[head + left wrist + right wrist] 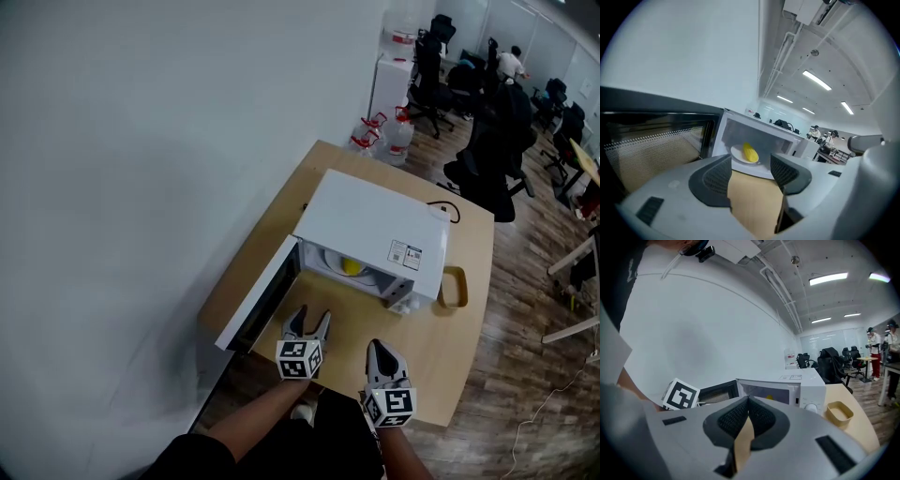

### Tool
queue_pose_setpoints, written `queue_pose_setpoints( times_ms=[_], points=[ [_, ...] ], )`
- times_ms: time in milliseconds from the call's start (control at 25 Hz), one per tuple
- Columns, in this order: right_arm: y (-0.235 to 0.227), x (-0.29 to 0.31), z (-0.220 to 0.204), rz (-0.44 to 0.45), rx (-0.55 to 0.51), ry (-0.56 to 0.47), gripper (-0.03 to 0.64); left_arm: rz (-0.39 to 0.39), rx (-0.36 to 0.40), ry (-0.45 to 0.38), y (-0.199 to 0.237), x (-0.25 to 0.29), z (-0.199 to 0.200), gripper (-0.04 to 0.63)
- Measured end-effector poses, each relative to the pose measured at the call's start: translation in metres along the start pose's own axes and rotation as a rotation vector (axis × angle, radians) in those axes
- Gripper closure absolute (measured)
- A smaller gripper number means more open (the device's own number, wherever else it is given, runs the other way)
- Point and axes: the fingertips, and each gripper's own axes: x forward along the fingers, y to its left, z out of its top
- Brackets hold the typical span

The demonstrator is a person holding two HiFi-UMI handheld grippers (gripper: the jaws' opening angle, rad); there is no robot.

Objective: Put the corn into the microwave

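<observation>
A white microwave (pixel 375 230) stands on the wooden table (pixel 441 361) with its door (pixel 258 298) swung open to the left. A yellow corn cob (pixel 351 266) lies on a white plate (pixel 740 154) inside the cavity; the left gripper view shows the corn (pixel 750 152) between the jaws, farther off. My left gripper (pixel 308 323) is open and empty in front of the opening. My right gripper (pixel 381 350) is shut with nothing in it, nearer the table's front edge. The right gripper view shows the microwave (pixel 787 385) ahead.
A small tan tray (pixel 453 287) sits on the table right of the microwave. A black cable (pixel 448 208) runs behind it. The white wall lies to the left. Office chairs (pixel 487 159) and water jugs (pixel 380 134) stand beyond the table.
</observation>
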Motion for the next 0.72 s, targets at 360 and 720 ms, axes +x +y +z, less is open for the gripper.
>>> queue_pose_setpoints(
  times_ms=[360, 720],
  points=[
    [0.037, -0.054, 0.018, -0.043, -0.005, -0.051, 0.557, -0.042, 0.062, 0.001, -0.036, -0.093, 0.028, 0.359],
    [0.054, -0.099, 0.019, -0.101, -0.007, -0.077, 0.557, -0.092, 0.081, -0.054, -0.072, -0.171, 0.041, 0.551]
  ],
)
